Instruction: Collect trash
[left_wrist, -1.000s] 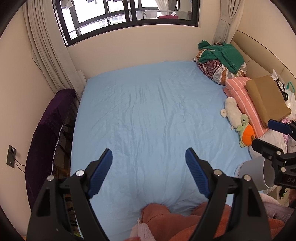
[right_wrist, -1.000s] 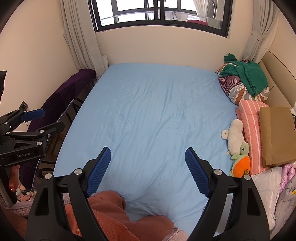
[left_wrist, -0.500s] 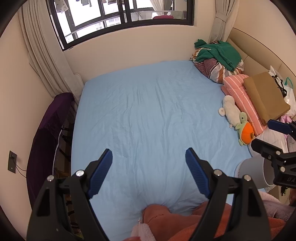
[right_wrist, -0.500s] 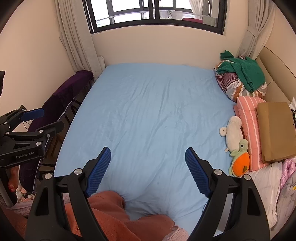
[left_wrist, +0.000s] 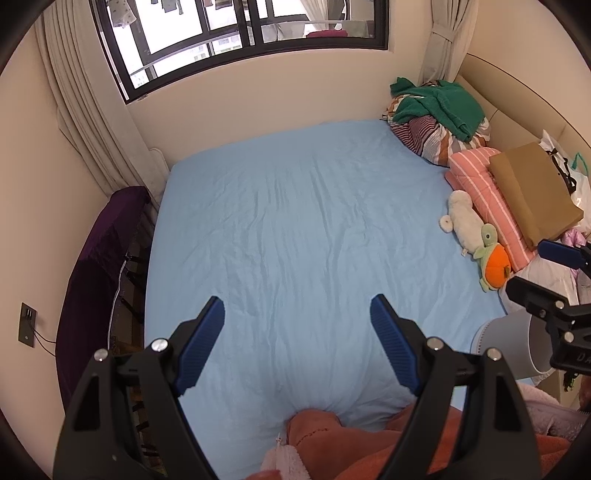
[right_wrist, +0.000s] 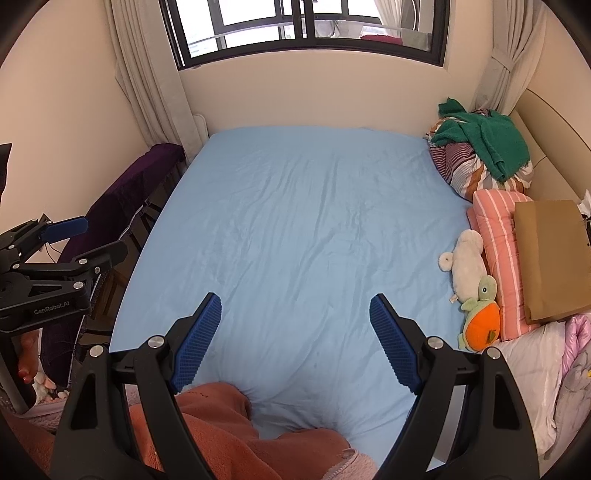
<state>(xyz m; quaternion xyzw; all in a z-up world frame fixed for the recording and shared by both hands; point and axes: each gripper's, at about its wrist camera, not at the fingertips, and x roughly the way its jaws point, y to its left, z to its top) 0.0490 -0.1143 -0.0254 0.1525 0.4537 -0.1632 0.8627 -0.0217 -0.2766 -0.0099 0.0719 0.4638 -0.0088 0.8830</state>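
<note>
Both grippers hover above the near end of a bed with a light blue sheet (left_wrist: 295, 229). My left gripper (left_wrist: 297, 343) is open and empty. My right gripper (right_wrist: 295, 339) is open and empty too. The right gripper also shows at the right edge of the left wrist view (left_wrist: 554, 280), beside a white cylindrical bin (left_wrist: 513, 347). The left gripper shows at the left edge of the right wrist view (right_wrist: 55, 258). I see no trash on the sheet. A brown paper bag (right_wrist: 550, 254) lies on a pink striped pillow (right_wrist: 495, 251) at the right.
Stuffed toys (right_wrist: 472, 284) lie at the bed's right edge. A pile of clothes with a green top (right_wrist: 480, 151) fills the far right corner. A purple-covered bench (left_wrist: 99, 266) stands left of the bed. The person's orange-clad knee (right_wrist: 221, 428) presses on the near edge.
Both views have tilted up slightly, showing more of the window and far wall. The grippers stay open and empty.
</note>
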